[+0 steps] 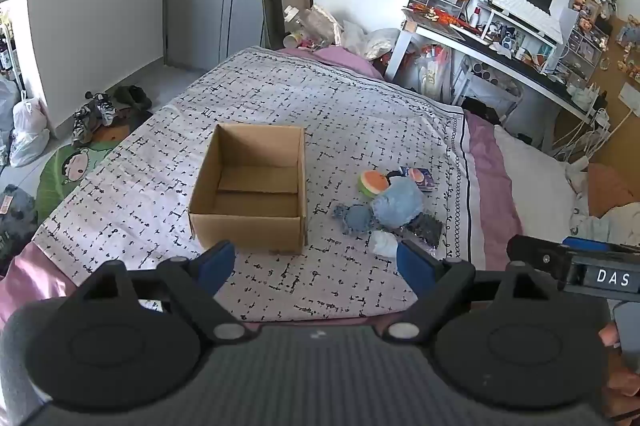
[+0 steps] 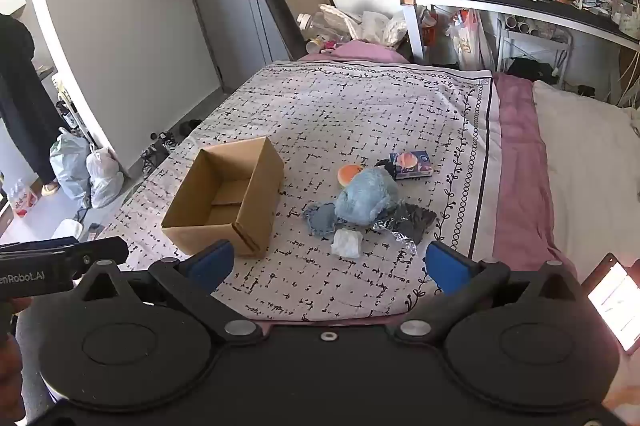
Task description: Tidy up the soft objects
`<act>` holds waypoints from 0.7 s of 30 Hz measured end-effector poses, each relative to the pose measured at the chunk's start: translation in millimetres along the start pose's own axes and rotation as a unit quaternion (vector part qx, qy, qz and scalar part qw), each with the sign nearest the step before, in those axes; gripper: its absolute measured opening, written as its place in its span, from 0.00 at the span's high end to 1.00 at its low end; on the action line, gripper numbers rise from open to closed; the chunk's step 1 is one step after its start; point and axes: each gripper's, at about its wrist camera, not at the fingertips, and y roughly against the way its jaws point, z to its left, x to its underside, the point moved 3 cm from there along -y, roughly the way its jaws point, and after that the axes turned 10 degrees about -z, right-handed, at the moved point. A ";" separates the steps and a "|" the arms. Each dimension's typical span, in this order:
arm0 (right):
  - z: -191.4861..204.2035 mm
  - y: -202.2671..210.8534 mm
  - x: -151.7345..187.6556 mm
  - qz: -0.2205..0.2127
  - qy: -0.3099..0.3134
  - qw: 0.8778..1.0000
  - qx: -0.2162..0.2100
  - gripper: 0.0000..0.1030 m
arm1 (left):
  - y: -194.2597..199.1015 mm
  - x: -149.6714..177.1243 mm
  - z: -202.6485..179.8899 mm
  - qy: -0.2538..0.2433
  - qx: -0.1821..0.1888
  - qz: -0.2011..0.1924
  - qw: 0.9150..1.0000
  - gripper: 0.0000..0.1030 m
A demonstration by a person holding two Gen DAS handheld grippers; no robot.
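Two claws: both hover above the near edge of the bed, nothing between their pads.
Bed (image 1: 280,98): covered by a pale spread with black dash pattern; carries everything for the task.
Cardboard box (image 1: 250,192): open-topped, empty inside, standing left of the soft things and apart from them.
Blue plush (image 2: 366,200): largest of the pile, lying beside the box to its right, long axis roughly across the bed.
Dark foil pouch (image 2: 412,222): flat, partly under the plush on its right.
Blue knitted piece (image 2: 320,220): touching the plush on its left, nearest the box.
Orange-and-green soft ball (image 1: 372,182): behind the plush, touching it.
Small printed packet (image 2: 412,164): behind the pile.
White crumpled wad (image 2: 346,243): nearest item to both claws.
Left claw (image 1: 316,266): spread wide, empty; pile lies ahead and to its right.
Right claw (image 2: 330,264): spread to its fullest, empty; pile lies almost straight ahead.
Judgement: right claw is better lined up for the first pick; box then lies to its left.
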 end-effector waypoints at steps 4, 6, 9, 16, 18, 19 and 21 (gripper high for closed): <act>-1.4 -0.3 0.7 0.001 0.001 1.000 0.002 0.00 | 3.2 -1.3 -5.6 -0.007 -0.005 -0.009 1.000 0.16; -2.4 -0.2 1.0 0.001 0.000 1.000 0.002 0.00 | 4.5 -1.2 -7.7 -0.008 -0.005 -0.009 1.000 0.16; -1.2 -0.5 1.5 0.002 0.002 1.000 0.003 0.00 | 1.9 -0.4 -4.7 -0.006 -0.004 -0.005 1.000 0.16; -5.5 0.3 2.2 0.002 0.006 1.000 0.005 0.00 | 6.6 -2.2 -10.8 -0.006 -0.005 -0.009 1.000 0.16; -6.0 1.8 0.8 0.001 0.008 1.000 0.006 0.00 | 2.6 1.0 -9.6 -0.005 -0.004 -0.008 1.000 0.16; 0.1 3.2 2.5 0.002 0.007 1.000 0.009 0.00 | 1.3 -5.8 -7.2 -0.004 -0.002 -0.006 1.000 0.16; -1.1 4.0 2.0 0.001 0.007 1.000 0.010 0.00 | 1.8 -5.9 -6.8 -0.004 -0.001 -0.007 1.000 0.16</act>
